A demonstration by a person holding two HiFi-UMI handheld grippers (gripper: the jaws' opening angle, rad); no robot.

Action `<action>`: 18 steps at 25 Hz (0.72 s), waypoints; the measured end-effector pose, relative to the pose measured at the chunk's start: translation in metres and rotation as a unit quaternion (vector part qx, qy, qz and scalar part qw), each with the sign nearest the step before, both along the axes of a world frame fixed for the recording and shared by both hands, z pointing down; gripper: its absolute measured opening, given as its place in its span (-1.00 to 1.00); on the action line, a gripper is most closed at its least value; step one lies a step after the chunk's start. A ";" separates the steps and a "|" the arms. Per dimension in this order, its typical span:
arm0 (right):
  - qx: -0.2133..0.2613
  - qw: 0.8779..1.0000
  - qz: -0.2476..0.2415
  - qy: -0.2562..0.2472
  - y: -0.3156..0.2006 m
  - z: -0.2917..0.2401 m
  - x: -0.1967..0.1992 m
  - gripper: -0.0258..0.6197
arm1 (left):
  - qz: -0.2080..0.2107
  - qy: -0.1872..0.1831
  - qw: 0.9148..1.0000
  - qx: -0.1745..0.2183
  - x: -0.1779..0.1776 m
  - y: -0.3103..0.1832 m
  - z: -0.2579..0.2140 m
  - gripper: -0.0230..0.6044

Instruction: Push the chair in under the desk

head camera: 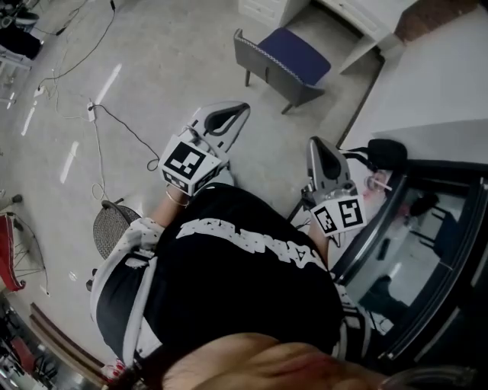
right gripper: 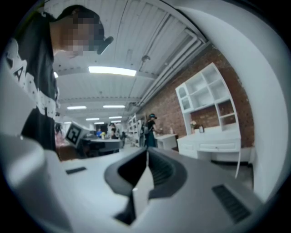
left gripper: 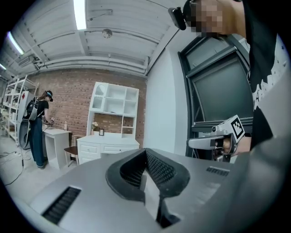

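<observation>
Your black shirt (head camera: 229, 282) fills foreground. Left gripper (head camera: 229, 116) and right gripper (head camera: 320, 150) held level ahead of you, jaws of both pressed together, nothing between them. Chair (head camera: 290, 53), blue seat, grey back, stands on floor (head camera: 168, 68) well ahead of both grippers, untouched, just outside white desk (head camera: 366, 19).

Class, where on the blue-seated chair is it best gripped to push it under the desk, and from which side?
Likely the top rail of the chair's grey backrest, approached from the near side. The backrest stands toward the person, the blue seat toward the white desk, so pushing there should send it straight in.
</observation>
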State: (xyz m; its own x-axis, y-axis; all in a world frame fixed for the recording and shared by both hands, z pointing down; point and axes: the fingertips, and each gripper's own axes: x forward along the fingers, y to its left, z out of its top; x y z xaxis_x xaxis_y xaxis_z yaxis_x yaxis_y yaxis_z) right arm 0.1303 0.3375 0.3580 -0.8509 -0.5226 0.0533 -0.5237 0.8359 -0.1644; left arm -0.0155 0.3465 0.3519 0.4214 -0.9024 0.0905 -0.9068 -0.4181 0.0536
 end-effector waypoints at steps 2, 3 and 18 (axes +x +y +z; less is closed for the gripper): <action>-0.002 1.000 0.002 0.003 -0.008 0.001 -0.010 -0.82 | 0.002 0.000 1.000 0.000 -0.010 -0.008 0.001 -0.82; -0.003 1.000 0.002 0.005 -0.011 0.002 -0.015 -0.82 | 0.003 0.000 1.000 0.000 -0.016 -0.011 0.001 -0.82; -0.004 0.999 0.023 0.048 -0.056 0.008 -0.092 -0.82 | 0.011 -0.012 1.000 -0.002 -0.100 -0.045 0.009 -0.82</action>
